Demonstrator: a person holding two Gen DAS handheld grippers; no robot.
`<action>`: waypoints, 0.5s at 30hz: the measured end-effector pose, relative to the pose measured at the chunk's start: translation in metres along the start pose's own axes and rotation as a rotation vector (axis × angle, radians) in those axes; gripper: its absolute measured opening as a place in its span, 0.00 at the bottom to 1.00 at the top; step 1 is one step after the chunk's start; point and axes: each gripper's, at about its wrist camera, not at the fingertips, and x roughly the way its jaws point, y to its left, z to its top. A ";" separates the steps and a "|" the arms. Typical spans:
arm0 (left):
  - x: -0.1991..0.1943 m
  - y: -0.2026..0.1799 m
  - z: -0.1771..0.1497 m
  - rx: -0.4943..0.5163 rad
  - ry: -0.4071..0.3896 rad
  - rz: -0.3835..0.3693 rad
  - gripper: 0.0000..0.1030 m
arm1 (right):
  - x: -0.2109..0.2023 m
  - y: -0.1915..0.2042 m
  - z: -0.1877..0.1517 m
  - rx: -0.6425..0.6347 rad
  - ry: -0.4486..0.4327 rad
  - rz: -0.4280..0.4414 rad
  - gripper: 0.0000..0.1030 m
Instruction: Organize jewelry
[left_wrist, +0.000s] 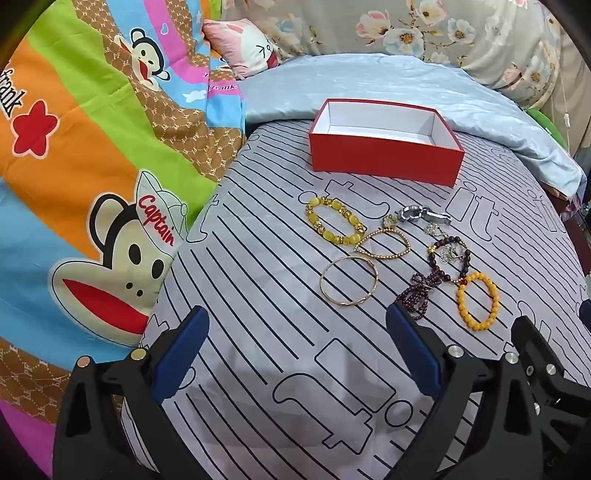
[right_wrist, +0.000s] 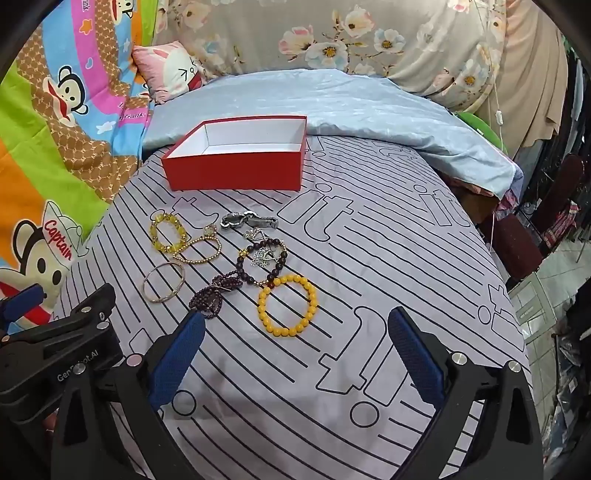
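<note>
Bracelets (left_wrist: 338, 221) lie scattered on the sheet before an open, empty red box (left_wrist: 384, 157).

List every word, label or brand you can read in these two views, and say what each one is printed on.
"Captain" on the cap of the cartoon monkey on the colourful quilt.
"GenRobot.AI", partly hidden by a screw, on the left hand-held gripper.
"it", in big outlined letters, on the striped grey sheet.
"frank", cut off at the picture's edge, on the quilt.
Small script on the quilt's pink band: too blurred to read.
</note>
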 end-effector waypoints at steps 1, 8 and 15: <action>0.001 0.000 0.000 -0.001 0.001 -0.001 0.91 | 0.000 0.000 0.000 0.001 -0.003 0.001 0.95; 0.002 -0.003 0.001 0.000 -0.006 -0.002 0.91 | -0.001 -0.001 0.001 0.000 -0.001 0.001 0.95; 0.000 -0.004 0.000 -0.004 -0.009 -0.004 0.91 | -0.004 -0.004 0.003 0.005 -0.002 0.002 0.95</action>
